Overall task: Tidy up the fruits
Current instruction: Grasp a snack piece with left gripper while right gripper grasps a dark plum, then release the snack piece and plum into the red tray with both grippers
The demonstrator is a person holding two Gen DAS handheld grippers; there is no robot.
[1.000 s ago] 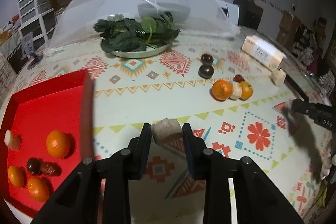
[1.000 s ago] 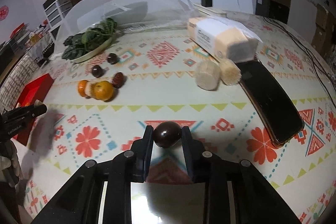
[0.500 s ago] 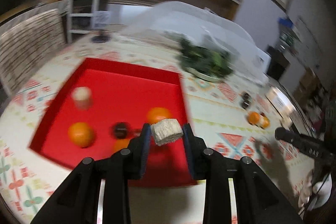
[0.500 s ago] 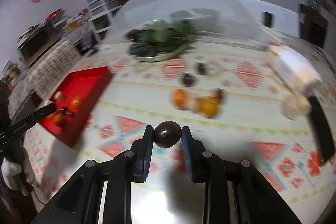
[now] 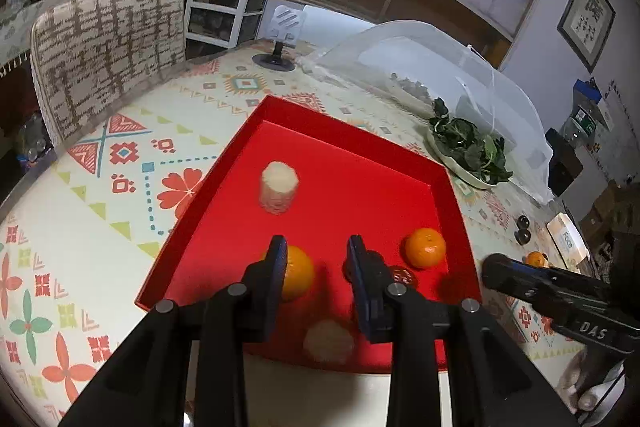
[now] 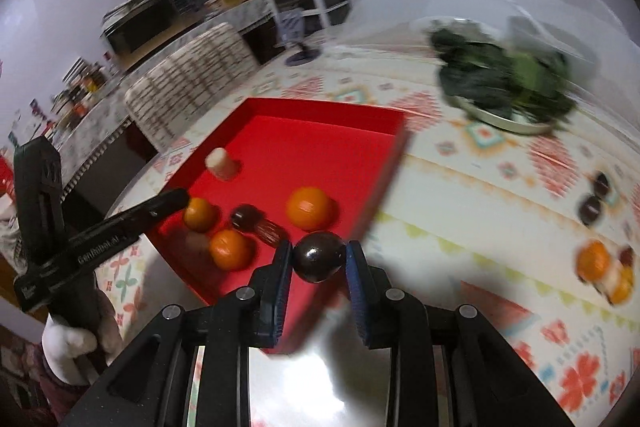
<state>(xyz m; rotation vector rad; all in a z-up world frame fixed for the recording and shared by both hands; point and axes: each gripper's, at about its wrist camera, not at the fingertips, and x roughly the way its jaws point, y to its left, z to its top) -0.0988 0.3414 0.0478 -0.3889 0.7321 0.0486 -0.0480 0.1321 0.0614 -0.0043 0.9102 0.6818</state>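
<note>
The red tray lies under my left gripper, whose jaws stand slightly apart with nothing between them. A blurred pale chunk shows just below the fingers, over the tray floor. Also in the tray are an orange, a second orange, a dark date and a pale cylinder piece. My right gripper is shut on a dark round fruit above the near corner of the tray. The left gripper reaches in from the left there.
A plate of greens sits beyond the tray under a clear mesh food cover. Oranges and pale pieces and two dark fruits lie on the patterned cloth to the right. A patterned chair back stands at the table's far left edge.
Both grippers swung left across the table to the red tray. The pale chunk left the left jaws and now shows below them. The right gripper still holds the dark fruit.
</note>
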